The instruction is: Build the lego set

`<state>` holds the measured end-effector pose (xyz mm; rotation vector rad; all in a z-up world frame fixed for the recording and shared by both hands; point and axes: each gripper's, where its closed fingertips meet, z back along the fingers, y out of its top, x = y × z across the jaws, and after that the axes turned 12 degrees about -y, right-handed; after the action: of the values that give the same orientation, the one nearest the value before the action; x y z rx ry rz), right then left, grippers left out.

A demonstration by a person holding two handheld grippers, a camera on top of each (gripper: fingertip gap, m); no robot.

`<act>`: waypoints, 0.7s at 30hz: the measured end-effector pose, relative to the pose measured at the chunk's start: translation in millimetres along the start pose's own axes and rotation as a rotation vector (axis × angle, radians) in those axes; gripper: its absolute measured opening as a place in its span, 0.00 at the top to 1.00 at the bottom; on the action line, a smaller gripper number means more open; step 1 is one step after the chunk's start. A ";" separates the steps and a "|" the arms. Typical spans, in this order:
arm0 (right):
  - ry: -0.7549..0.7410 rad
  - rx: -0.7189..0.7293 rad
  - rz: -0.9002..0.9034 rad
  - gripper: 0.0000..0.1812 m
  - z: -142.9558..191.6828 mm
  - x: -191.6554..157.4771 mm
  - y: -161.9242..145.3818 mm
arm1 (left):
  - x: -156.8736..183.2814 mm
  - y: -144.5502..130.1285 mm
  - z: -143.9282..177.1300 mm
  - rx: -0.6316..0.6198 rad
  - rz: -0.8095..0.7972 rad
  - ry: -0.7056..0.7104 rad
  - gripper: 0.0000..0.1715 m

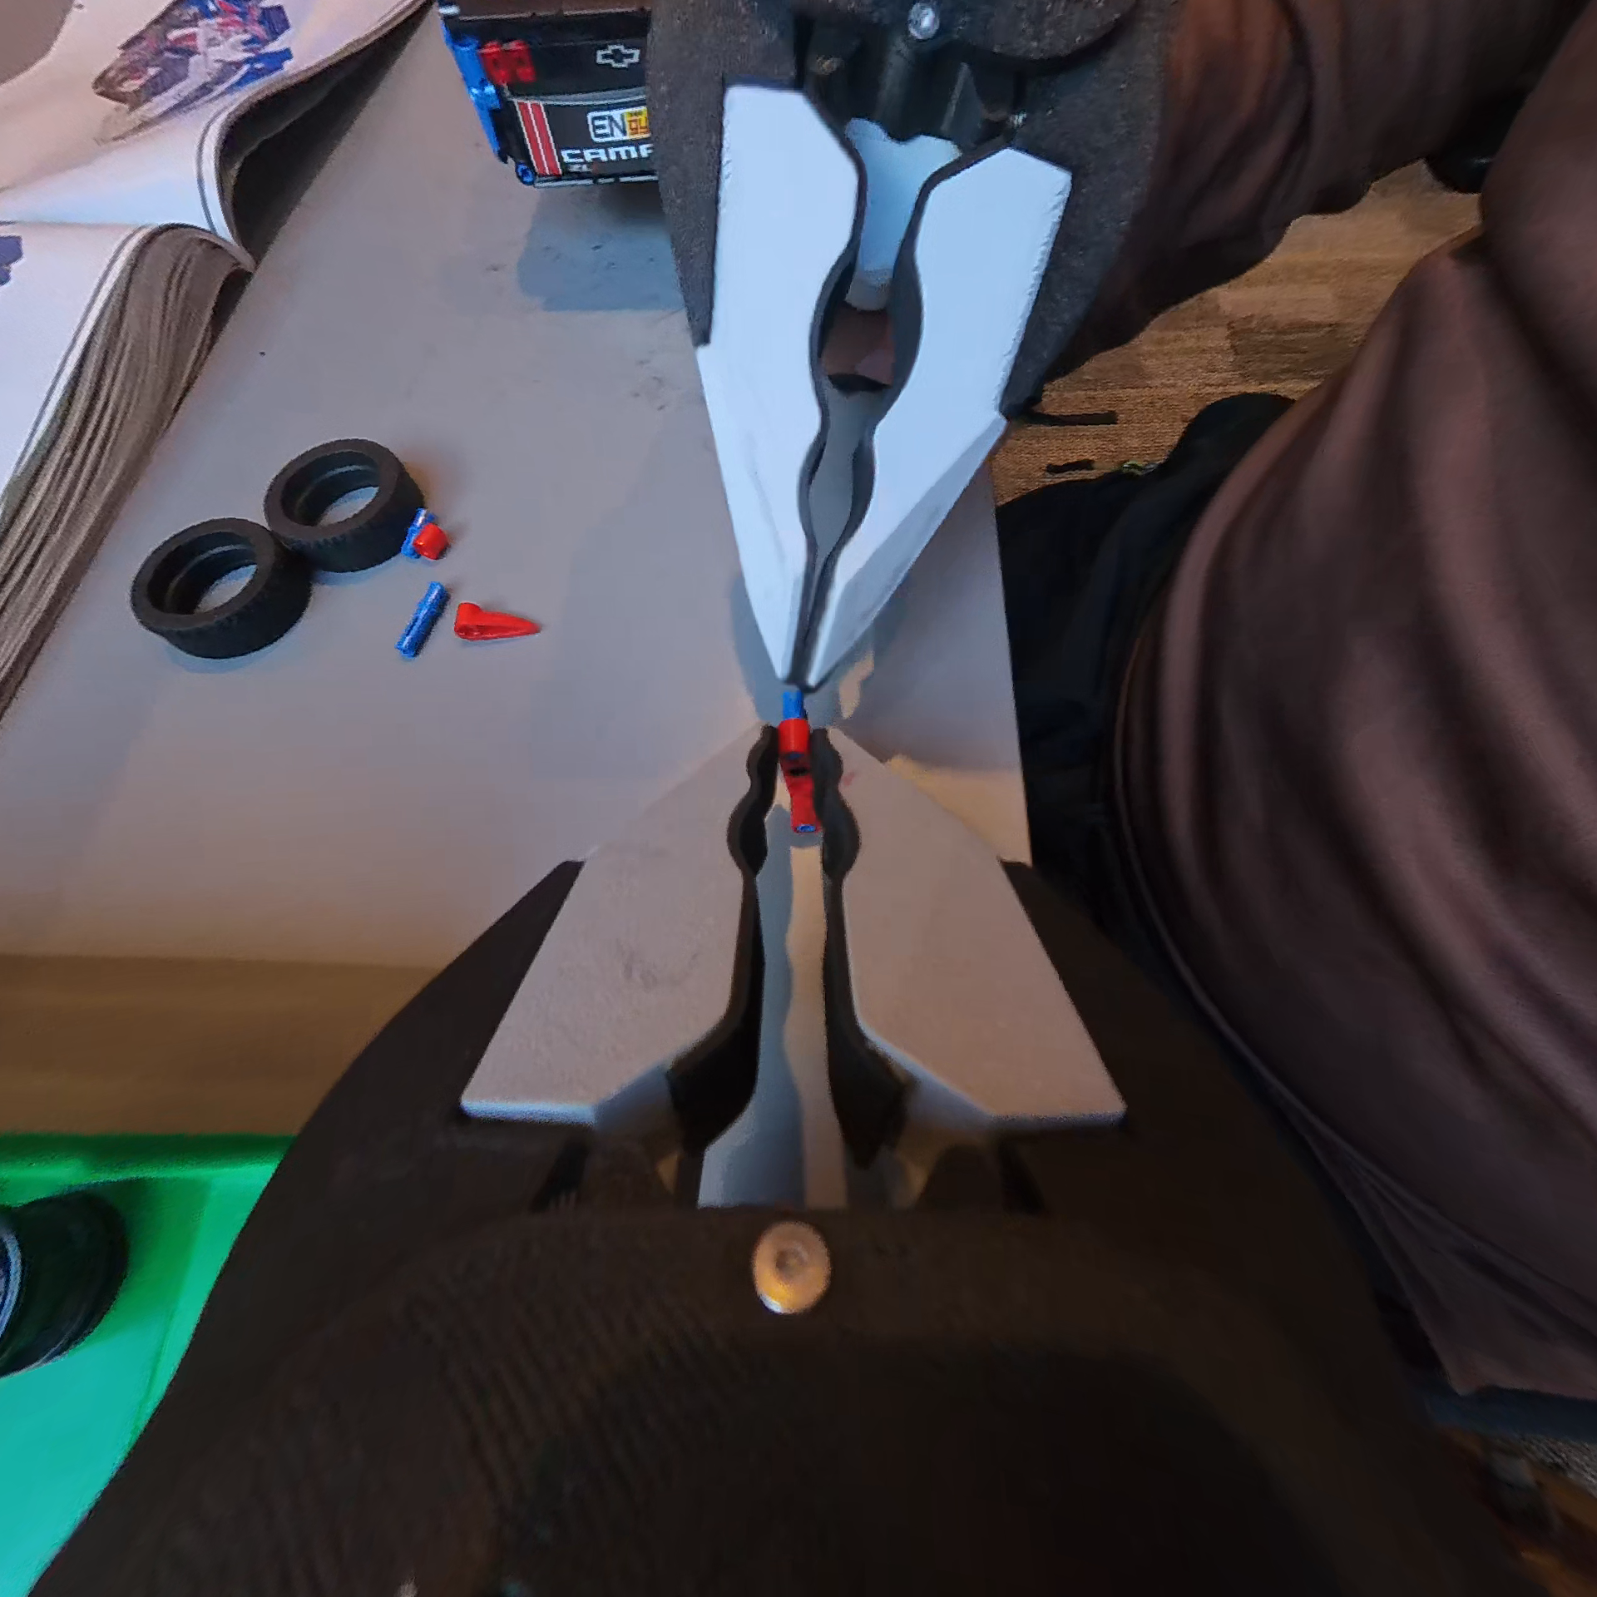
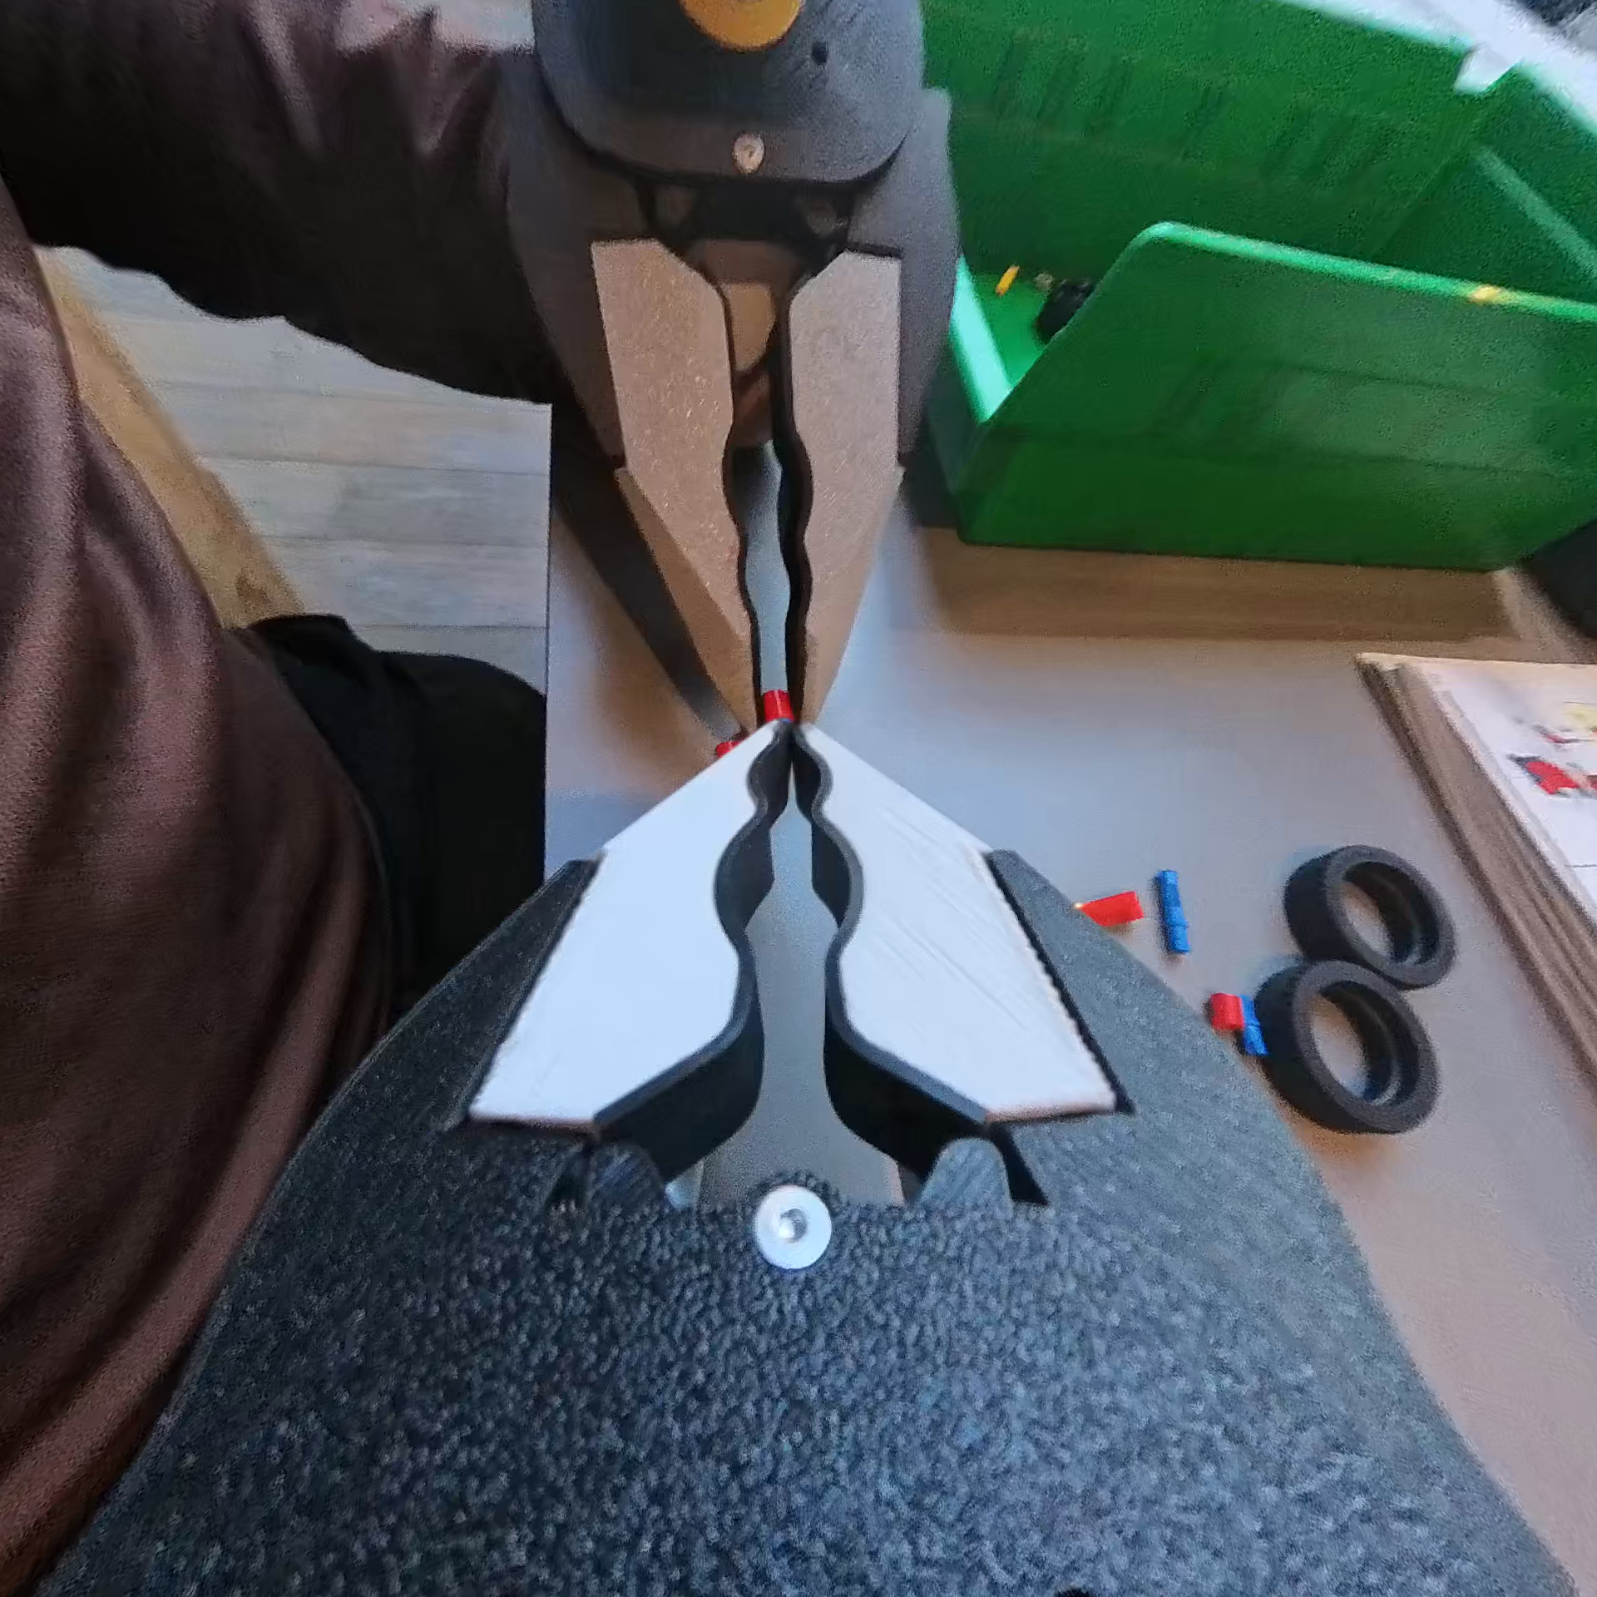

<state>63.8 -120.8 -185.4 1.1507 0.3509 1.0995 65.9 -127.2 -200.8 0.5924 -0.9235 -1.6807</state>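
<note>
Left gripper (image 1: 793, 782) is clamped narrow on a red connector (image 1: 793, 760); right gripper (image 1: 799, 683) pinches its blue pin (image 1: 790, 702), held mid-air over the table edge (image 1: 1007, 691). Tiny, light, rigid and slick, so best gripped on flat sides. Only the left wrist view shows the pin; the right wrist view adds a green bin (image 2: 1296, 389).

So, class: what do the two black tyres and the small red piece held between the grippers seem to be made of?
The two black tyres look like matte rubber: dull, no shine, fine tread ribs on the outer wall. The small red piece looks like hard glossy plastic, judging by its saturated colour, crisp moulded edges and holes. Neither material can be confirmed by sight alone.
</note>
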 end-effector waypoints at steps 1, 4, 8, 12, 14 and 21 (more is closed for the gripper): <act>-0.038 0.033 -0.005 1.00 2.6 6.4 4.0 | -1.4 0.1 0.1 -0.001 -0.002 0.010 0.97; -0.126 0.116 -0.051 1.00 11.1 25.8 13.3 | -12.0 0.2 1.6 -0.004 -0.002 0.071 0.97; -0.160 0.136 -0.121 1.00 14.8 39.6 14.8 | -26.8 1.4 1.3 -0.021 -0.048 0.153 0.97; -0.184 0.125 -0.130 1.00 13.5 44.9 12.8 | -41.1 3.1 0.2 -0.019 -0.026 0.167 0.97; -0.183 0.111 -0.135 1.00 11.5 45.7 11.0 | -49.1 3.5 0.6 -0.015 -0.002 0.178 0.97; -0.197 0.121 -0.204 1.00 7.7 59.6 12.8 | -63.3 4.1 1.1 -0.029 -0.012 0.251 0.97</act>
<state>90.8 -75.4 -153.9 1.2888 0.3758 0.7882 86.3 -67.1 -200.9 0.7710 -0.7154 -1.5849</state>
